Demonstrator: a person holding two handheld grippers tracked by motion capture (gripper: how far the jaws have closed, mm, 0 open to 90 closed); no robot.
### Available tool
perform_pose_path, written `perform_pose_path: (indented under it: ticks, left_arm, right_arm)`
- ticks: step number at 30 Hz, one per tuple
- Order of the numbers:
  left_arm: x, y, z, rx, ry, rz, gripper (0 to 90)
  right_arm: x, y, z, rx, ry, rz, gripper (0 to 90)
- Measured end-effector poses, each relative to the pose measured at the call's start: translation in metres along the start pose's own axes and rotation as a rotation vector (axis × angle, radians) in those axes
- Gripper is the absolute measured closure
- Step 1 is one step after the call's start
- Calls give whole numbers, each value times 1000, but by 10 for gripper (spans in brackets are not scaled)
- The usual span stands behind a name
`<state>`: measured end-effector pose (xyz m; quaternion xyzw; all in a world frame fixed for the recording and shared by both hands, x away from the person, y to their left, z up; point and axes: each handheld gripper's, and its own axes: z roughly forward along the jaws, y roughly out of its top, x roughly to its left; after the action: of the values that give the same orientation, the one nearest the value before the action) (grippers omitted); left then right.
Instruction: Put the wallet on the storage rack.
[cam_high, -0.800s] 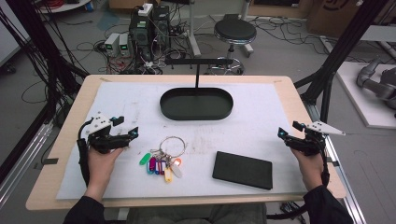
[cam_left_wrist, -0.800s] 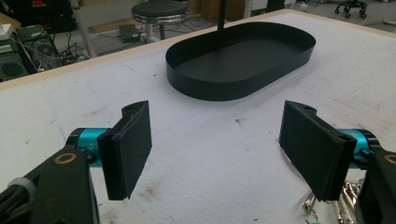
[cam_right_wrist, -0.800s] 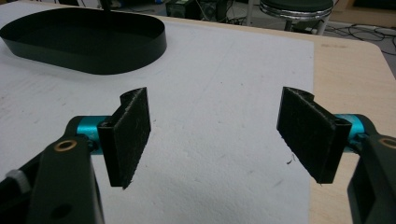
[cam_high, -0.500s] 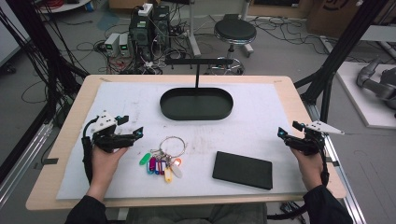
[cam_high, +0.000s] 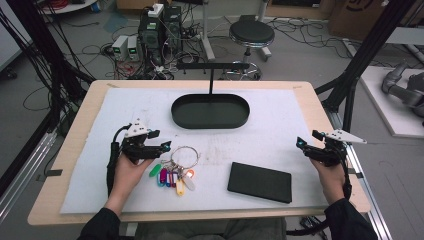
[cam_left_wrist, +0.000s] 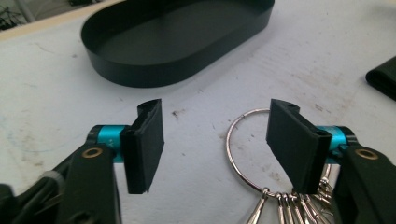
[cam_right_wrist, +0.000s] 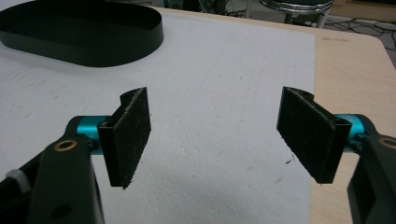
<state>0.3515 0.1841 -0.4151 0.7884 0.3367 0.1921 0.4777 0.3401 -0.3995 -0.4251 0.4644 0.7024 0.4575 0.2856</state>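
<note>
My left gripper (cam_high: 161, 147) hung w/ jaws spread wide just beside the key ring (cam_high: 183, 154), its ring partly between my pads in the left gripper view. Keys lay on the white mat (cam_high: 280, 125), near the black tray (cam_high: 210, 111). My right gripper (cam_high: 303, 145) sat released, well apart.

The left tool (cam_high: 161, 146) has edged rightward (jaws apart) to the key ring (cam_high: 184, 155).

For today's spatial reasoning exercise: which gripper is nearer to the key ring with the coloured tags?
Left. The left gripper hovers open right beside the key ring, at its left edge. The right gripper is far off, beyond the black case.
</note>
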Motion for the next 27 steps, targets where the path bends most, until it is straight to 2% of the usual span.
perform_pose_path:
  ticks: [5,6,7,9,13,15,16,19,21,23,24,25,26,27]
  left_arm:
    - [-6,0,13,55,-18,-4,409]
    - [-8,0,17,76,-22,7,463]
    - [-8,0,17,76,-22,7,468]
    - [-10,-1,23,114,-29,8,501]
    - [-15,-2,29,131,-36,16,526]
    - [-17,-2,30,129,-41,21,545]
    - [-23,0,32,133,-60,41,565]
    - [-29,2,35,133,-80,58,613]
    - [-36,3,36,120,-110,67,640]
    - [-45,5,36,96,-139,94,659]
    - [-54,7,38,82,-168,106,658]
    - [-54,7,38,82,-168,106,648]
    - [-59,9,39,71,-189,99,632]
    - [-66,13,42,62,-216,96,627]
  right_arm:
    - [0,0,0,2,-3,-7,264]
    - [1,0,1,4,-2,-4,264]
    - [1,0,1,6,-2,-4,264]
    - [0,0,1,6,-2,-7,264]
    - [0,-1,2,6,-1,-9,265]
    - [1,-1,2,9,-1,-8,267]
    - [1,0,2,10,-1,-8,267]
    - [1,-1,2,13,7,-9,267]
    - [1,-1,2,12,8,-13,268]
    - [2,-1,1,10,16,-15,270]
    - [2,-2,0,11,22,-13,274]
    - [2,-2,0,11,22,-13,274]
    - [2,-2,-1,13,43,-12,311]
    - [2,-2,-1,14,48,-13,311]
